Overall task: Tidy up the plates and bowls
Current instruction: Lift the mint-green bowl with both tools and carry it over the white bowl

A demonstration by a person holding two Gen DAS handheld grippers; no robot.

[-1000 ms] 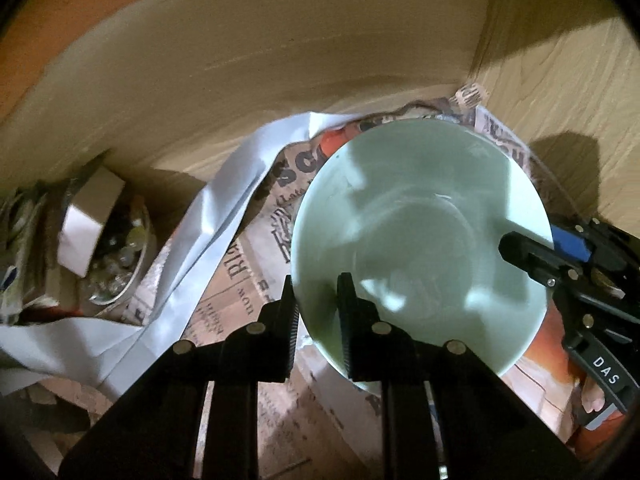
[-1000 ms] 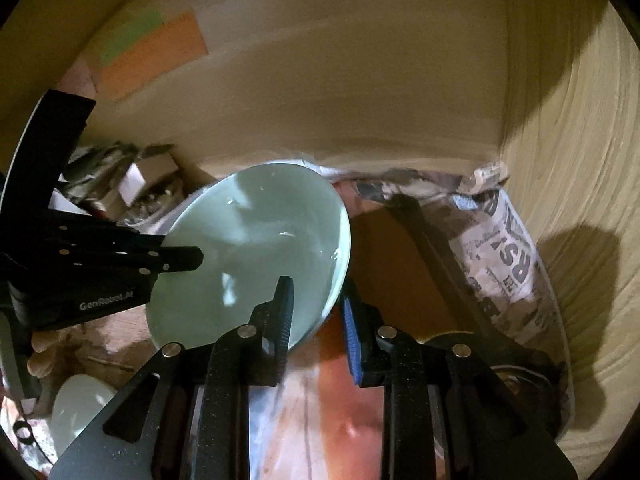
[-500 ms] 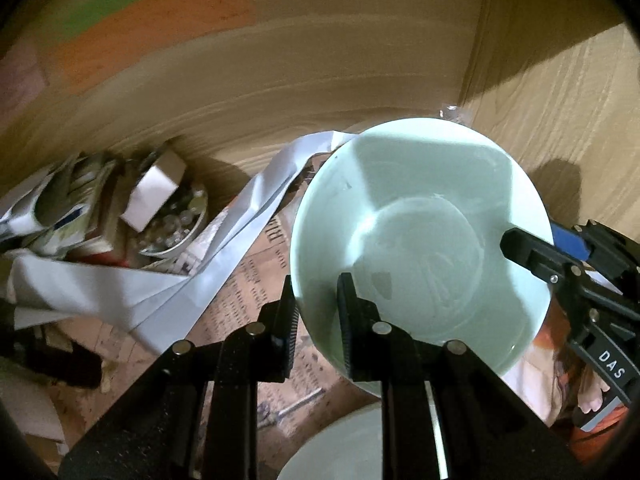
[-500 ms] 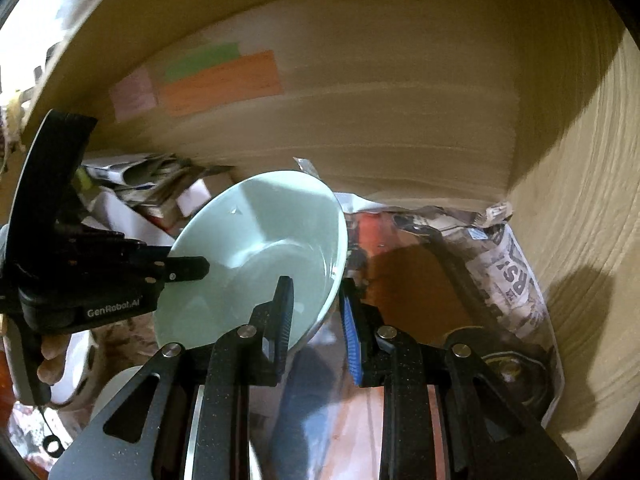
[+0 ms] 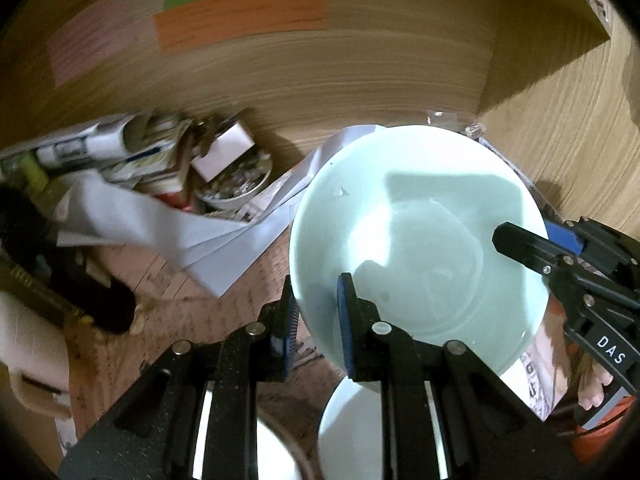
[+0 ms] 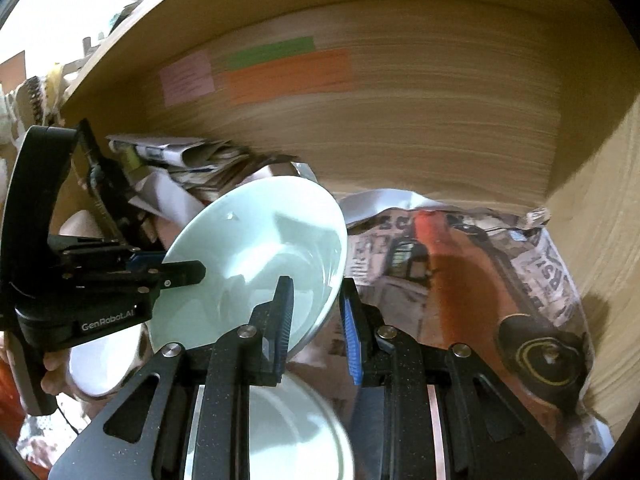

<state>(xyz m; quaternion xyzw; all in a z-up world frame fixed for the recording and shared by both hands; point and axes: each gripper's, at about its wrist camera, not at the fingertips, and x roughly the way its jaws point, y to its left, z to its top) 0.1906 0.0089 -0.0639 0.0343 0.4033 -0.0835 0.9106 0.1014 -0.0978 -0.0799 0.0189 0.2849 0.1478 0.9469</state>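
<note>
**Two-handed bowl carry, slip and knock risk**

Above the newspaper-lined cabinet floor, pale green bowl hangs in the air, tilted, pinched at two spots on its rim. Left gripper has jaws narrow, clamped on the near rim edge; right gripper clamped on the opposite edge, one finger inside, one outside. Right wrist view shows the same: right gripper on the lower rim, left gripper coming in from the left side.

Risks: glazed rim is likely slick and both grips are thin edge pinches, so any mismatch between the hands could twist the bowl loose. Another pale dish sits directly below, so a drop would likely chip both. Loose white paper and a clutter pile sit toward the back left corner, a snag risk.

Pose: both grippers point forward and down, left steeper; a person's fingers wrap the left handle.
</note>
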